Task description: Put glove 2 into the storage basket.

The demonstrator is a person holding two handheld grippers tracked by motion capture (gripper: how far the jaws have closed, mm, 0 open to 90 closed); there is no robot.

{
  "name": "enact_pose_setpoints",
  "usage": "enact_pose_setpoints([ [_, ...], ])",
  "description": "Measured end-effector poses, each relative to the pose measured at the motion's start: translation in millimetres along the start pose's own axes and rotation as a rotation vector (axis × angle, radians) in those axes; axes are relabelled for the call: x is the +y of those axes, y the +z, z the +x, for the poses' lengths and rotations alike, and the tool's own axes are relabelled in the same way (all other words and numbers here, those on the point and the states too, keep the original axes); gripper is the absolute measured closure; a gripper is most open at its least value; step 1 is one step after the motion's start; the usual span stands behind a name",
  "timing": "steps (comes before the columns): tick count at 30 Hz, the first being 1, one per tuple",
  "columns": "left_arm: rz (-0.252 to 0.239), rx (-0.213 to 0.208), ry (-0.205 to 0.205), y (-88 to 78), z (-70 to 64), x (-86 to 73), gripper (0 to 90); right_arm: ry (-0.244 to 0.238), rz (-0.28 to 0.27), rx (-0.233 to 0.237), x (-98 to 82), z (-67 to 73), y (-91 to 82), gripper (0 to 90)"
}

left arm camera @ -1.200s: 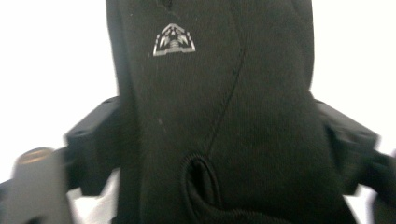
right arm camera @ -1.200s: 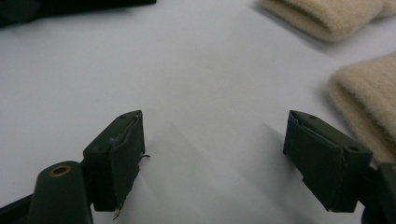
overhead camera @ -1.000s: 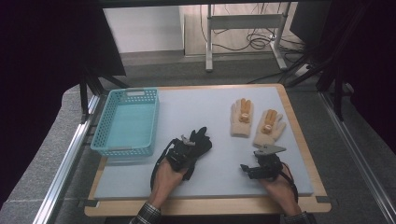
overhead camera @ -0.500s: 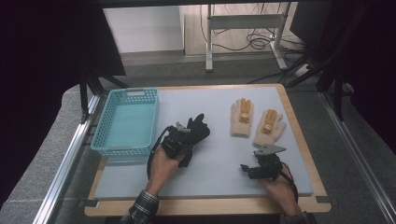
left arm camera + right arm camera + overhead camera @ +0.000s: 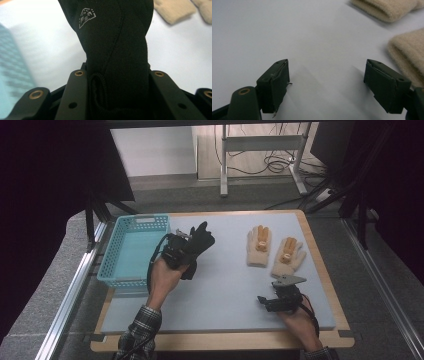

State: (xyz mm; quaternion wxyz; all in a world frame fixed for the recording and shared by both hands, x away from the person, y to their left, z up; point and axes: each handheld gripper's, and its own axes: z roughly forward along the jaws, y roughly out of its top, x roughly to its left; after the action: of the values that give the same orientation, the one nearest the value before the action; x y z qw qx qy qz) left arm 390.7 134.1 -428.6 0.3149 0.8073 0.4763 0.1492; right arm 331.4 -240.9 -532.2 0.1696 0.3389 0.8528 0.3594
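My left gripper [image 5: 184, 251] is raised above the white mat, just right of the blue basket [image 5: 114, 279]. It is shut on a black glove [image 5: 202, 239], whose fingers stick out beyond the jaws. In the left gripper view the glove [image 5: 117, 37], with a small white logo, is pinched between both jaws. Two beige knit gloves [image 5: 259, 246] [image 5: 288, 256] lie side by side at the mat's far right. My right gripper [image 5: 281, 289] rests low near the front right, open, just short of their cuffs [image 5: 409, 52]. Nothing sits between its jaws [image 5: 327, 72].
The blue mesh basket stands at the mat's left edge, with nothing seen inside. The white mat [image 5: 225, 290] lies on a wood-rimmed table [image 5: 320, 245]. Metal rails run along both sides, and a desk frame and cables stand behind.
My left gripper has risen and moved left and away, towards the basket, carrying the black glove off the mat. The right gripper has stayed put.
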Motion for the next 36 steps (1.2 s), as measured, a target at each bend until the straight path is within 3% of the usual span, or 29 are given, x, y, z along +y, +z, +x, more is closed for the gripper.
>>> enact_pose_setpoints([
  [9, 0.007, 0.072, -0.043, -17.9, 32.3, 9.5, 66.0, 0.000, 0.000, 0.000, 0.0, 0.0, 0.0, 20.2],
  [12, 0.014, 0.116, -0.079, -25.8, 54.3, 8.1, 65.9, 0.000, 0.000, 0.000, 0.0, 0.0, 0.0, 20.2],
  [13, 0.014, 0.116, -0.079, -25.8, 54.3, 8.1, 65.9, 0.000, 0.000, 0.000, 0.0, 0.0, 0.0, 20.2],
  [15, 0.018, 0.152, -0.126, -34.2, 76.8, 3.1, 65.8, 0.000, -0.001, 0.000, 0.0, 0.0, 0.0, 20.2],
  [16, 0.018, 0.152, -0.126, -34.2, 76.8, 3.1, 65.8, 0.000, -0.001, 0.000, 0.0, 0.0, 0.0, 20.2],
  [21, 0.048, 0.208, -0.185, -40.4, 110.8, -8.2, 65.4, 0.000, -0.001, 0.000, 0.0, 0.0, 0.0, 20.2],
  [28, 0.128, 0.277, -0.249, -31.4, 147.8, -23.2, 64.8, 0.000, -0.001, 0.000, 0.0, 0.0, 0.0, 20.2],
  [32, 0.204, 0.326, -0.260, -16.7, 164.0, -30.4, 64.3, 0.000, -0.001, 0.001, 0.0, 0.0, 0.0, 20.2],
  [36, 0.266, 0.337, -0.278, 1.1, 179.1, -37.0, 64.2, 0.001, -0.001, 0.001, 0.0, 0.0, 0.0, 20.2],
])
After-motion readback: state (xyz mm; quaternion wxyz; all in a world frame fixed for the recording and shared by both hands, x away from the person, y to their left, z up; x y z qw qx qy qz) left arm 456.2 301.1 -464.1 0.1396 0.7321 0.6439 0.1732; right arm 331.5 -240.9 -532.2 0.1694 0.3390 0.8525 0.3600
